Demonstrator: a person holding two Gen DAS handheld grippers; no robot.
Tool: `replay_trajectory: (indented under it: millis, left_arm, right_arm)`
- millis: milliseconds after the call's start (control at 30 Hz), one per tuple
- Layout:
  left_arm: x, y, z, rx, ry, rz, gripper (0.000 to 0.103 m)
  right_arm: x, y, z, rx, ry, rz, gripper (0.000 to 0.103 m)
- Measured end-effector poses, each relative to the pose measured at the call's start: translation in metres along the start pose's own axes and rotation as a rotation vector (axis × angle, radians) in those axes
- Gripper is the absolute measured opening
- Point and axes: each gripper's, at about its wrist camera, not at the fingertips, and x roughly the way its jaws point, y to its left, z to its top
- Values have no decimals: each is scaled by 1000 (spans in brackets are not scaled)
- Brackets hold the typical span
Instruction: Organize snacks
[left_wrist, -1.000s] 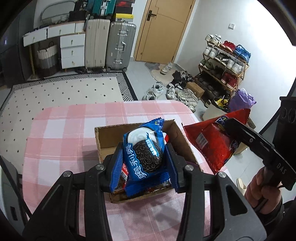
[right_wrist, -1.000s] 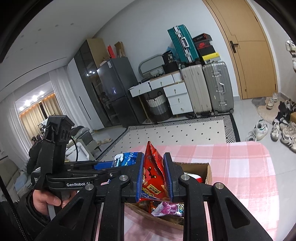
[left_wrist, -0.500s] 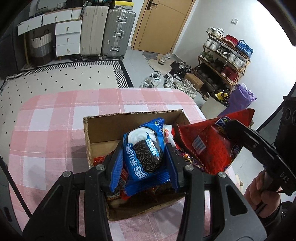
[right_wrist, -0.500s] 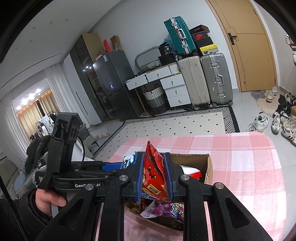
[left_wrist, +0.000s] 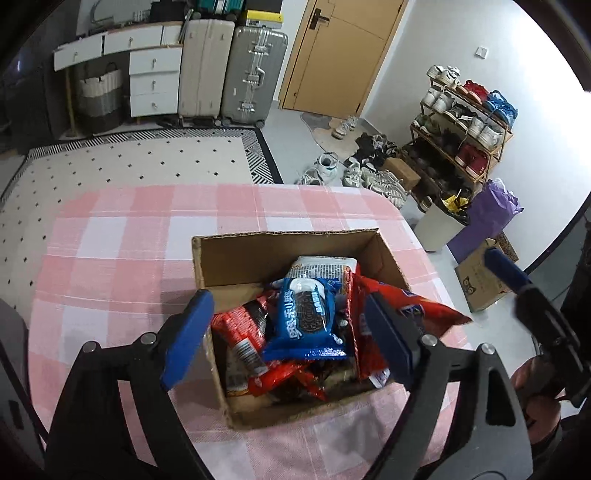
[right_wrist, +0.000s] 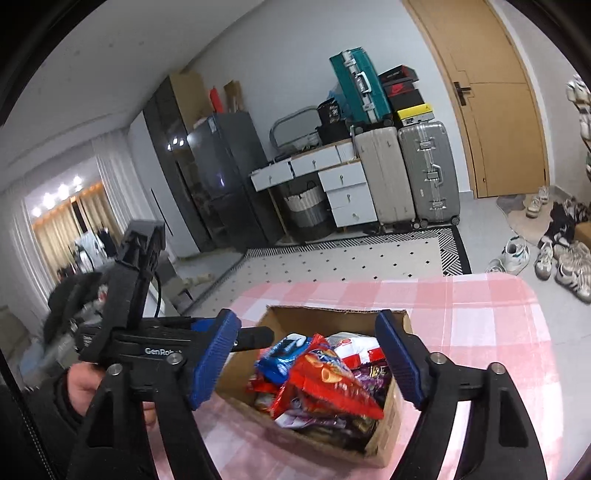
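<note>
The tabletop (left_wrist: 110, 258) wears a soft pink-and-white checked cloth, rounded at its far corners. On it sits an open cardboard box (left_wrist: 258, 254), plain brown corrugated card with raw cut edges, piled with glossy, crinkled snack packets.

The left gripper (left_wrist: 284, 339) hangs over the box with its fingers (left_wrist: 186, 339) spread wide, blue ribbed pads on matte black arms, holding nothing; the near-left box corner lies between them. The right gripper (right_wrist: 306, 365) hovers above the same box, its fingers (right_wrist: 212, 362) equally far apart and empty.

Largest among the packets is the red chip bag (right_wrist: 328, 384), a shiny pillow of foil lying slantwise on top of the heap, one corner jutting over the right wall of the box in the left wrist view. The blue cookie packet (left_wrist: 306, 321) lies flat on the pile beside it, printed with a dark round biscuit. Smaller red wrappers (left_wrist: 240, 332) crowd the near-left side, and a white packet (left_wrist: 321, 266) lies behind.
</note>
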Motion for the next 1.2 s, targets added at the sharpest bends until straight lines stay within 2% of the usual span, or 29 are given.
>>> replay_trajectory:
  millis: [133, 367, 633, 767, 833, 933, 1000, 1200]
  left_arm:
    - [-24, -4, -12, -8, -30, 4, 82]
    - [-72, -19, -47, 23, -98, 35, 82]
    - [-119, -47, -100, 149, -214, 25, 85]
    - [-134, -54, -127, 201, -242, 9, 85]
    - [-141, -55, -141, 218, -276, 38, 88]
    - [-150, -55, -158, 240, -327, 78, 102]
    - [-154, -53, -169, 248, -358, 118, 102]
    - [-147, -38, -201, 178, -352, 161, 102]
  right_arm:
    - [-32, 2, -6, 5, -48, -9, 88]
    - [-87, 17, -40, -13, -101, -50, 96]
    - [-122, 26, -89, -24, -86, -117, 96]
    - [-132, 33, -111, -47, -67, -150, 97]
    - [-137, 35, -119, -53, -70, -159, 97]
    - [-144, 38, -131, -54, -81, -175, 98]
    - [-150, 39, -137, -50, -91, -181, 98]
    - [-158, 40, -155, -68, -119, -213, 101]
